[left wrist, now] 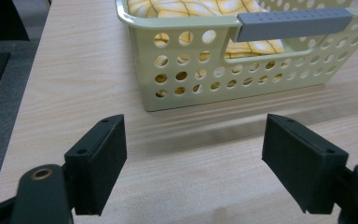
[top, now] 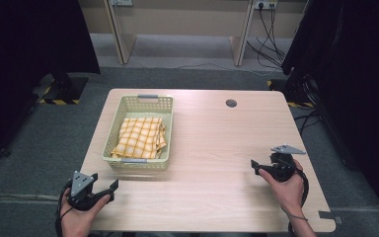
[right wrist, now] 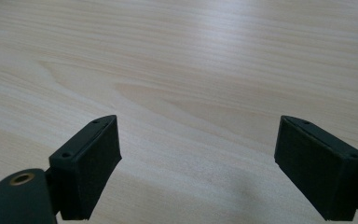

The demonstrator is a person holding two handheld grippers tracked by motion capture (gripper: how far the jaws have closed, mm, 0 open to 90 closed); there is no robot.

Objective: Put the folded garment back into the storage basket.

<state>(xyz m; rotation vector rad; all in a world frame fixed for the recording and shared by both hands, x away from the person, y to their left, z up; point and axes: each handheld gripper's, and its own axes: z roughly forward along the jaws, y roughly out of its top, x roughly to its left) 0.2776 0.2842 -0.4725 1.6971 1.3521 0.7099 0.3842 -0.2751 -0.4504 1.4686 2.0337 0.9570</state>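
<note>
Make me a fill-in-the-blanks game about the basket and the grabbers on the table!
1. The yellow checked cloth lies folded inside the ______.
2. The basket has a grey ______ at each short end.
3. The jaws of the left gripper and the right gripper both stand ______.
4. The basket sits closer to the ______ gripper.

Missing words: basket; handle; open; left

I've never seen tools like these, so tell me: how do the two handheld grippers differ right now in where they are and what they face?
The left gripper sits at the table's near left corner, just short of the basket; the right gripper sits farther forward on the right. The left gripper faces the basket holding a yellow checked cloth; the right gripper faces bare tabletop. Both have their jaws wide open and hold nothing.
</note>
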